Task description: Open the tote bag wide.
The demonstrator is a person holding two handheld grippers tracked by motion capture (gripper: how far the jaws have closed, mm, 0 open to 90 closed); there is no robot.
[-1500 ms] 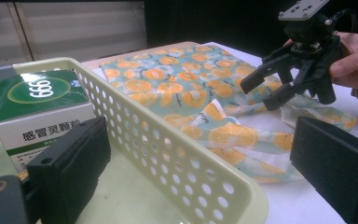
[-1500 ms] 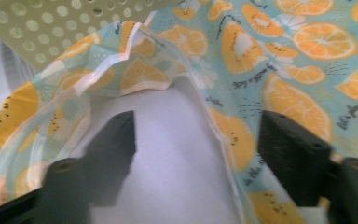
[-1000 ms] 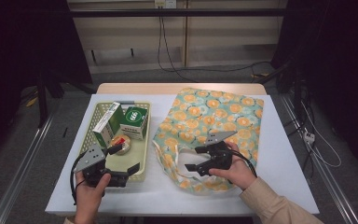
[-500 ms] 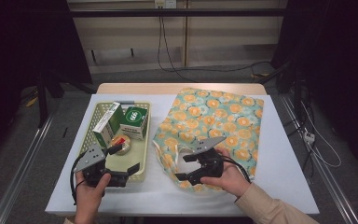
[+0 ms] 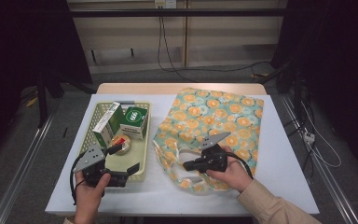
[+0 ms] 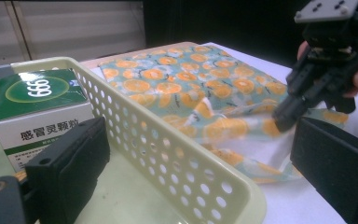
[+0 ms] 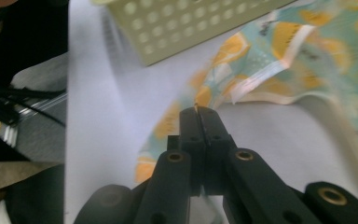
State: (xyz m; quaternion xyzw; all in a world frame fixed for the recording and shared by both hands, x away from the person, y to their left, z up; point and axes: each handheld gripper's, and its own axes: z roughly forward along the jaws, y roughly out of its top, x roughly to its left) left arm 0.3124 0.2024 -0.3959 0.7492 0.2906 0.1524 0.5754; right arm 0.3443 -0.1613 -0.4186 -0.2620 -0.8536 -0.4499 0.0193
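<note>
An orange-print cloth bag (image 5: 214,116) lies flat on the right half of the white table (image 5: 284,154). My right gripper (image 5: 187,165) points left at the bag's near-left handle loop. Its jaws have just closed and, in the right gripper view, meet with a sliver of the bag's (image 7: 307,56) fabric between the tips of the right gripper (image 7: 198,112). My left gripper (image 5: 123,161) stands open at the near right corner of the pale yellow basket (image 5: 142,175). In the left gripper view it (image 6: 198,140) straddles the basket wall (image 6: 168,135), one jaw inside, one outside.
The basket holds a green and white box marked 999 (image 5: 135,121), a taller box (image 5: 107,123) and a round tin (image 5: 121,143). A strip of bare table separates the basket (image 7: 182,28) from the bag (image 6: 191,79). The table's near edge lies just behind both hands.
The right gripper slid left along the bag to its handle loop and its jaws went from wide apart to together. The left hand stayed put.
</note>
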